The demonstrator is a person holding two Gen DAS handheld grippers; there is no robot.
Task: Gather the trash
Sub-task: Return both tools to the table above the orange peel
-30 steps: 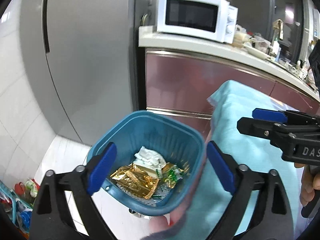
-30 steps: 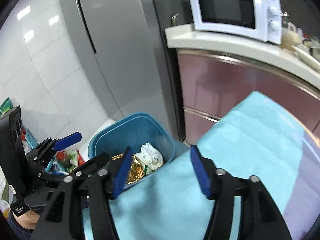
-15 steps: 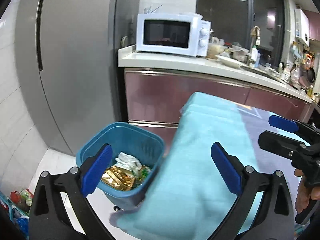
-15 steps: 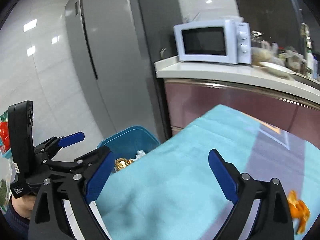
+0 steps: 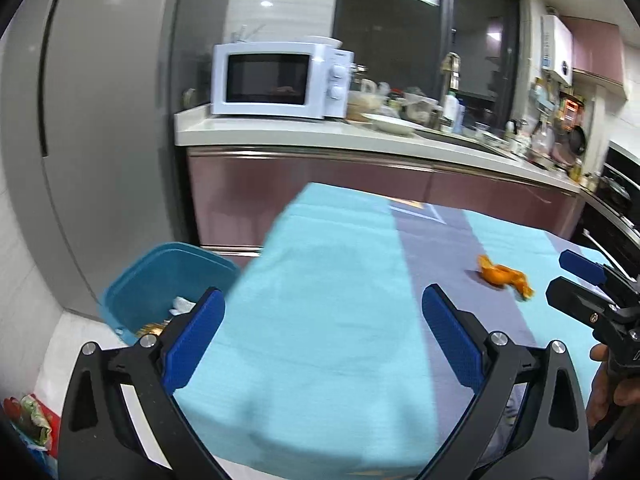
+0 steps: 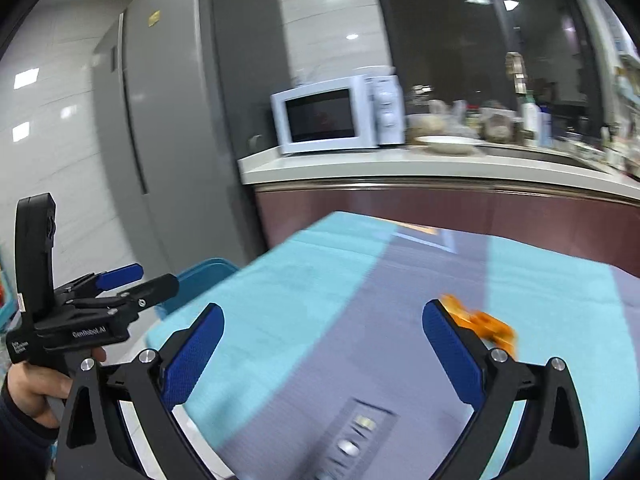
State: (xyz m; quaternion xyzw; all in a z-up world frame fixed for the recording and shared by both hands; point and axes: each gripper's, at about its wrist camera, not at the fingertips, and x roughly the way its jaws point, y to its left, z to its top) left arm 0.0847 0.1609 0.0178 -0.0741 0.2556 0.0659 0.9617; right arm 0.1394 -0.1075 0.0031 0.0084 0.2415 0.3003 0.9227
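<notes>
A grey refrigerator [image 5: 100,152] fills the left of both views, and beside it runs a kitchen counter [image 5: 320,136] with mauve cabinet fronts, carrying a white microwave [image 5: 280,80] and blurred clutter of dishes and bottles. In front stands a table under a cloth of light blue and grey-violet bands [image 5: 328,320]. A blue trash bin [image 5: 160,280] sits on the floor off the table's left corner, between table and refrigerator, with a white crumpled scrap and a gold wrapper showing inside.

The left gripper [image 5: 324,332] hangs above the cloth's near left part, its blue pads wide apart with nothing between them. The right gripper [image 6: 324,344] hangs above the grey-violet band; its jaws have just been opening and now stand wide, with nothing held.

An orange peel [image 5: 504,276] lies on the grey-violet band toward the table's right side, just beyond the right gripper's right finger [image 6: 452,348]; whether they touch cannot be told.
</notes>
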